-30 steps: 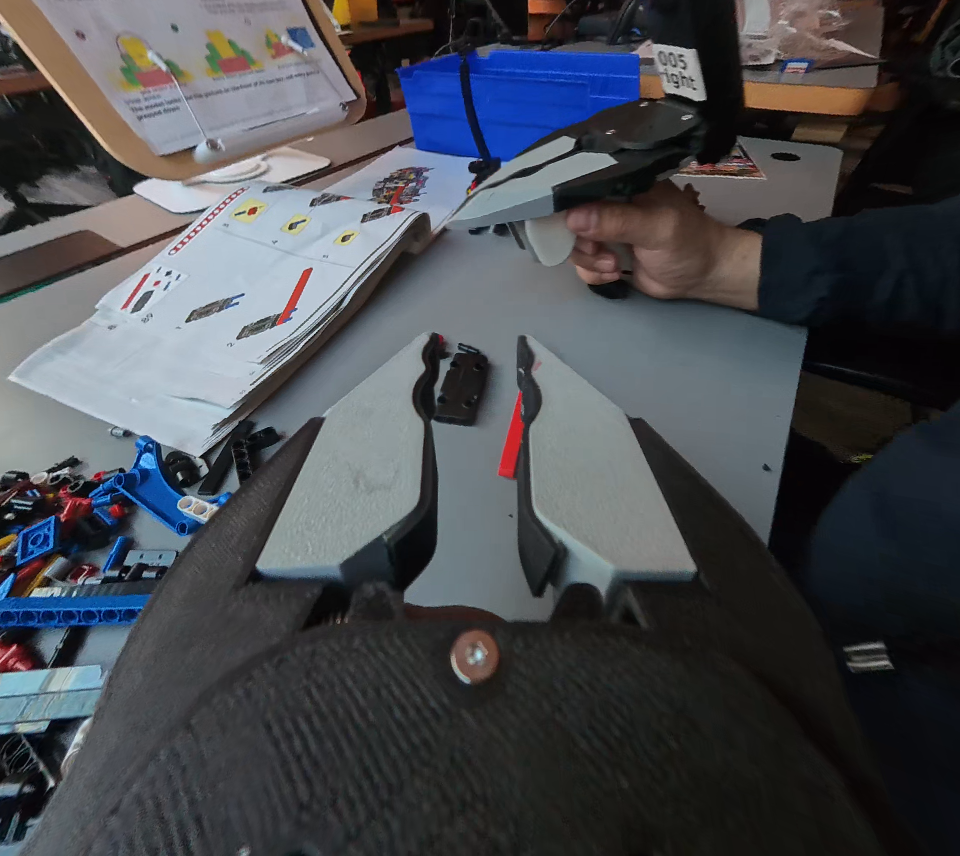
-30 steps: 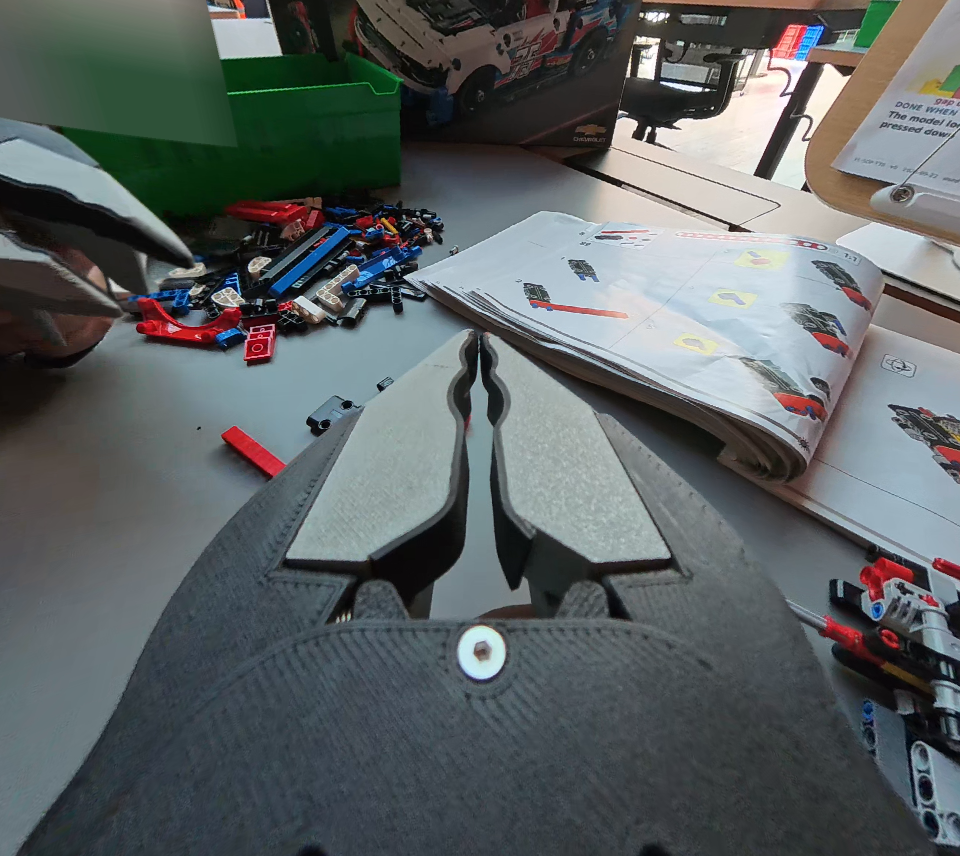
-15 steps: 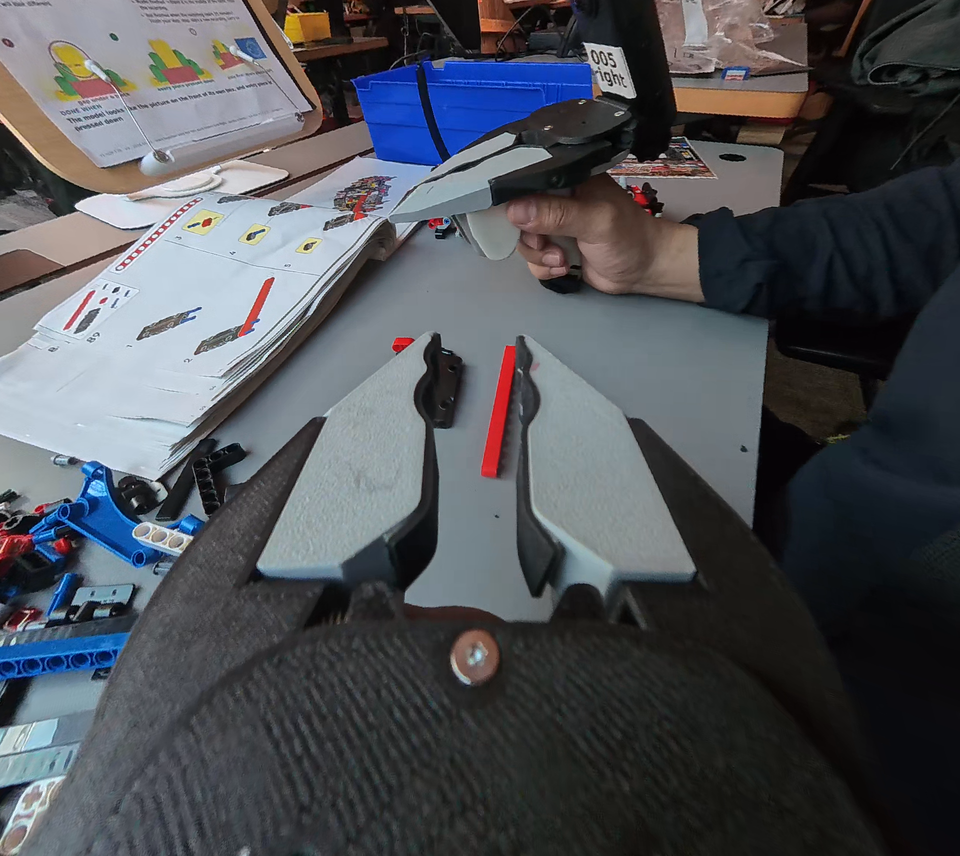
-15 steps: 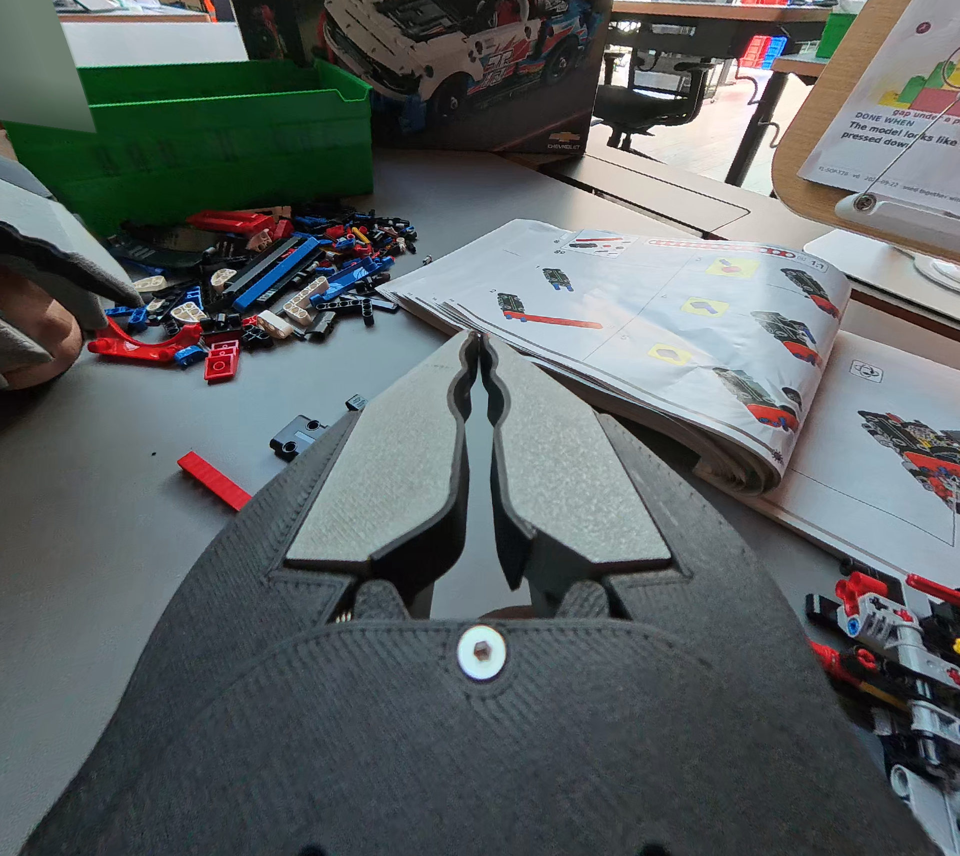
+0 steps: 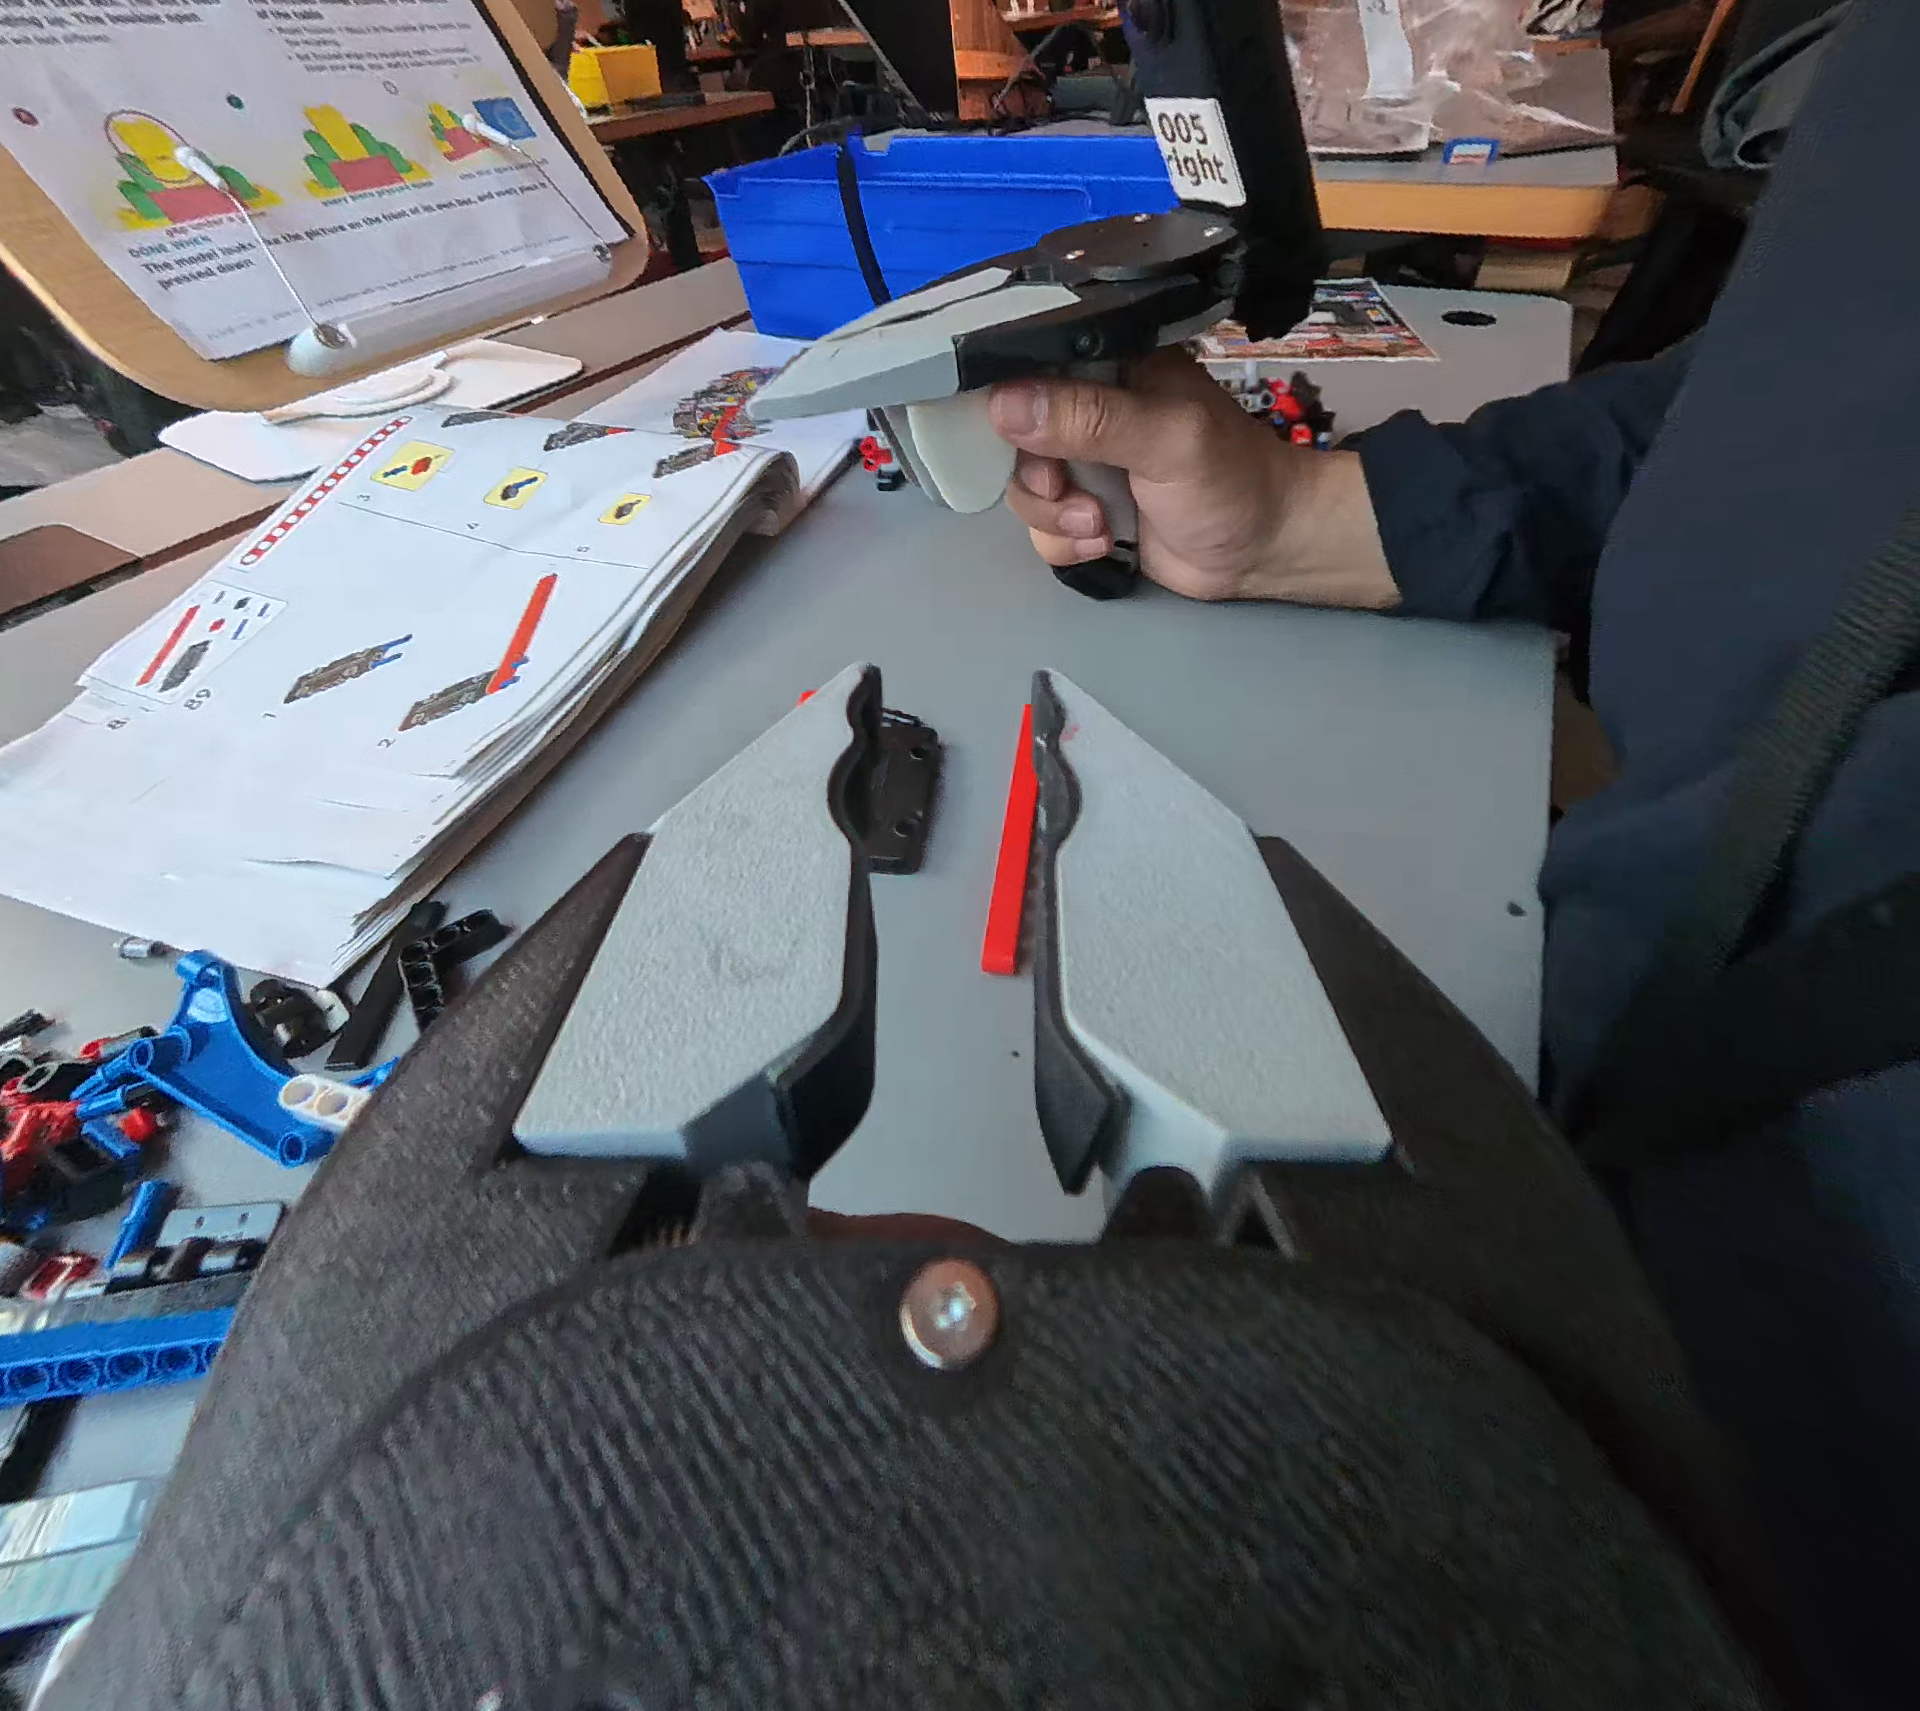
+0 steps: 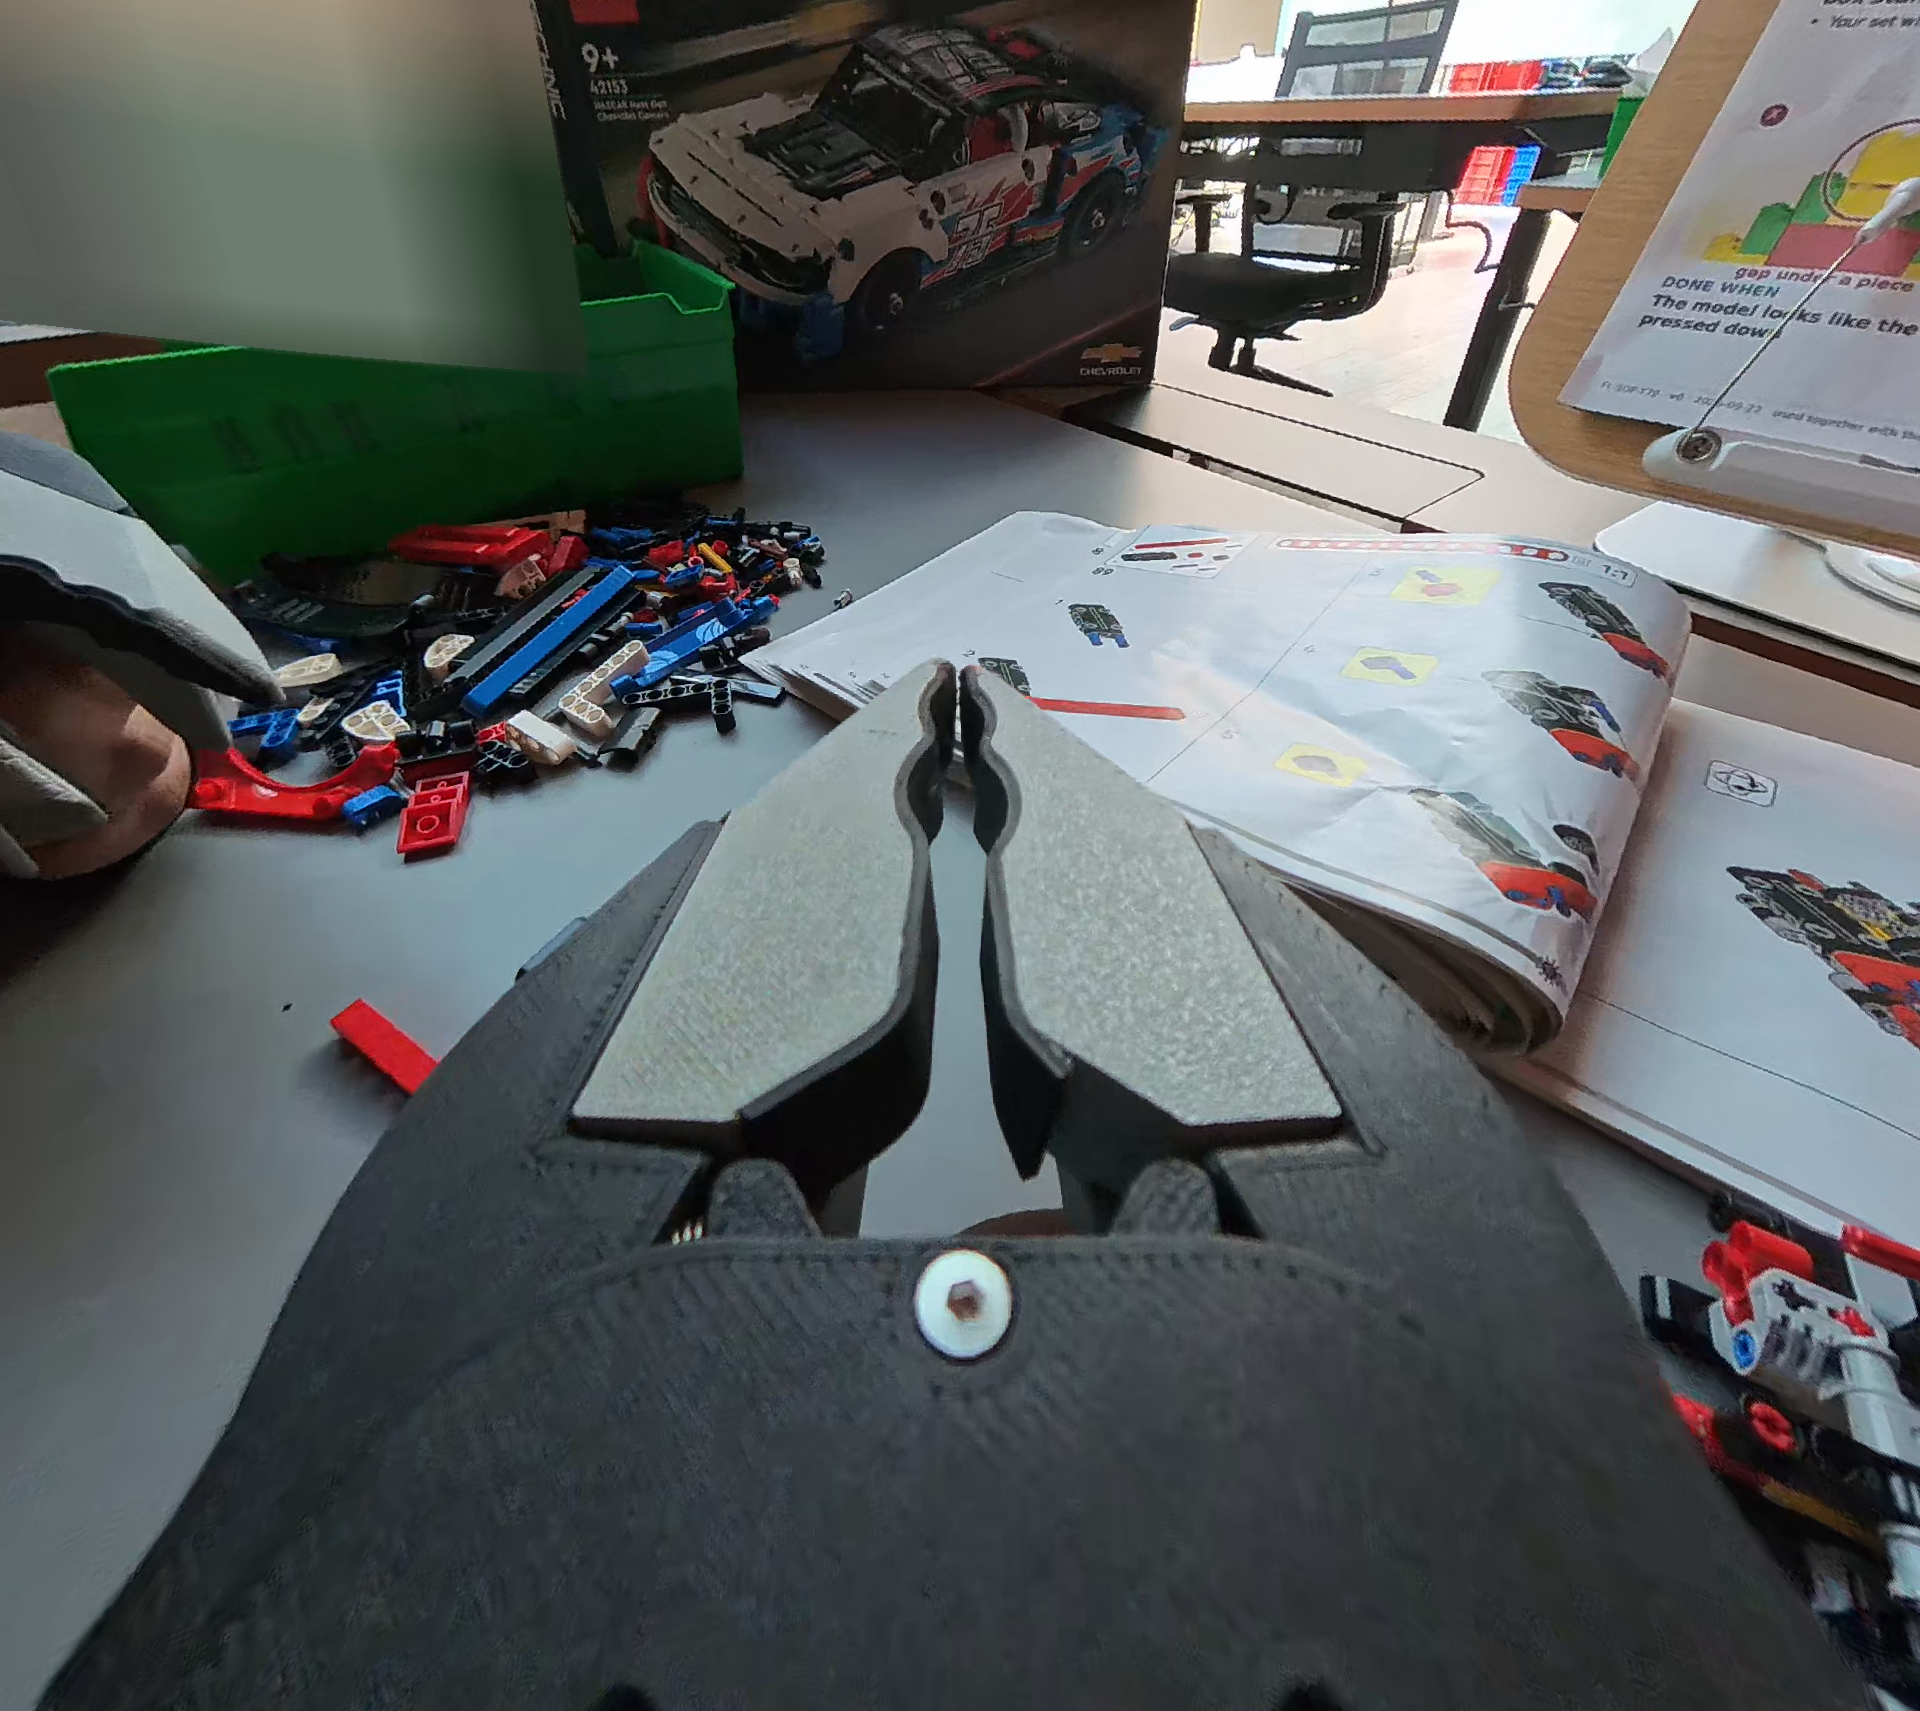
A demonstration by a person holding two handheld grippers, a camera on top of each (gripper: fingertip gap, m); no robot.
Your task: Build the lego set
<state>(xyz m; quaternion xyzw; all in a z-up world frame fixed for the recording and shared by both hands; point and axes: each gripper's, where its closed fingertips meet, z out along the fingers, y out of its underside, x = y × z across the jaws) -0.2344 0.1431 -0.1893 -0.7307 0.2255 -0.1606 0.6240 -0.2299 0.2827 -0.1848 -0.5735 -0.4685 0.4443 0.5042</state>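
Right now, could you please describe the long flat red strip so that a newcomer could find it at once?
Start at the open instruction booklet on the grey table. Just right of it, the long flat red plastic strip lies between the left gripper's open jaws. Beside it sits a stubby black holed block; the strip alone is red and slender.

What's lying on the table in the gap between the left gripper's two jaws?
In the left wrist view, a flat black plastic piece and a long thin red plastic strip lie on the grey table, ungripped.

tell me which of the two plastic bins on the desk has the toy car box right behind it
The green plastic bin: the car box stands directly behind it. The blue bin has none.
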